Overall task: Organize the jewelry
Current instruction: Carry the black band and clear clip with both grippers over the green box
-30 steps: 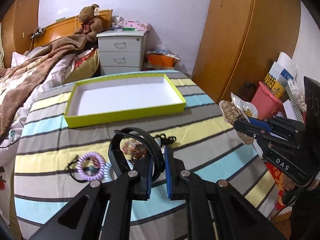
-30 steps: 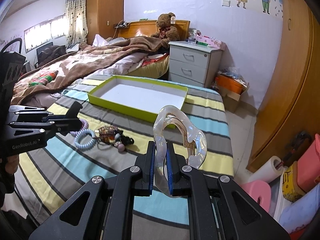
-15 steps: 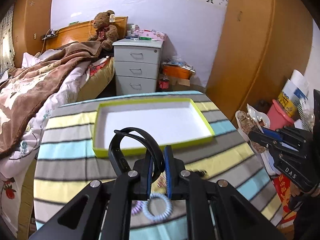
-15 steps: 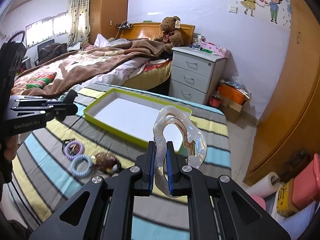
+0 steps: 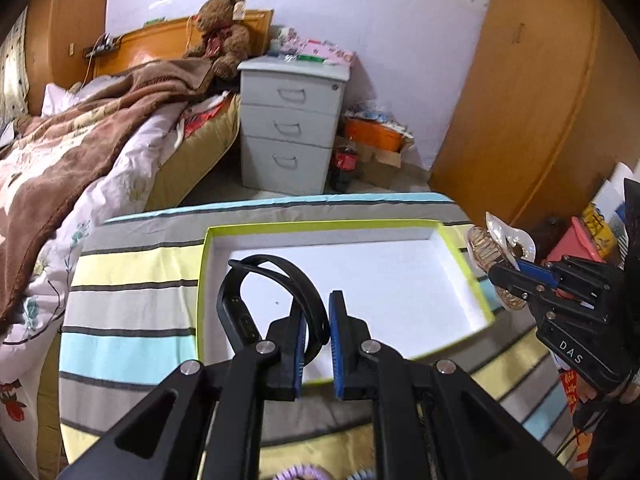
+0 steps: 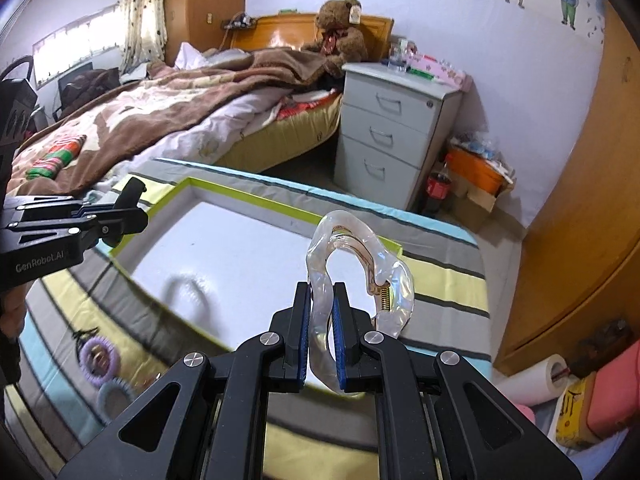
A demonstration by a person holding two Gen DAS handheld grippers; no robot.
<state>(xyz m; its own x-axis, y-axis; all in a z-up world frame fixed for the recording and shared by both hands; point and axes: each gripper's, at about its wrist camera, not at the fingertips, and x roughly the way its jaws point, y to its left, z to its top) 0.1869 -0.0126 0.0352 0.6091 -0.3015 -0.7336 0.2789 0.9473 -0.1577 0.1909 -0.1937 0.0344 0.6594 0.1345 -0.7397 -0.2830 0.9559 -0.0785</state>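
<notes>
Hair ties [image 6: 99, 358] blurred (partly cut off). Left gripper [image 5: 316, 334] slightly parted around black band [image 5: 256, 280]; right gripper [image 6: 322, 330] clamps clear hair claw [image 6: 360, 264].

Left tongs [image 5: 316, 344]: matte black arms, angular, with triangular cut-outs down at 7 and 5 o'clock, round silver screws at each joint, and bright blue ribbed pads lining the inner faces of the fingers [image 5: 298, 354]. Right tongs [image 6: 321, 342] match: same black frame, same silver screws, same blue pads. Seen from across, the right body carries white lettering "DAS", the left one "GenRobot.AI". A bit of bare skin from the left hand [image 6: 12, 314] shows at 9 o'clock, behind the black body.
</notes>
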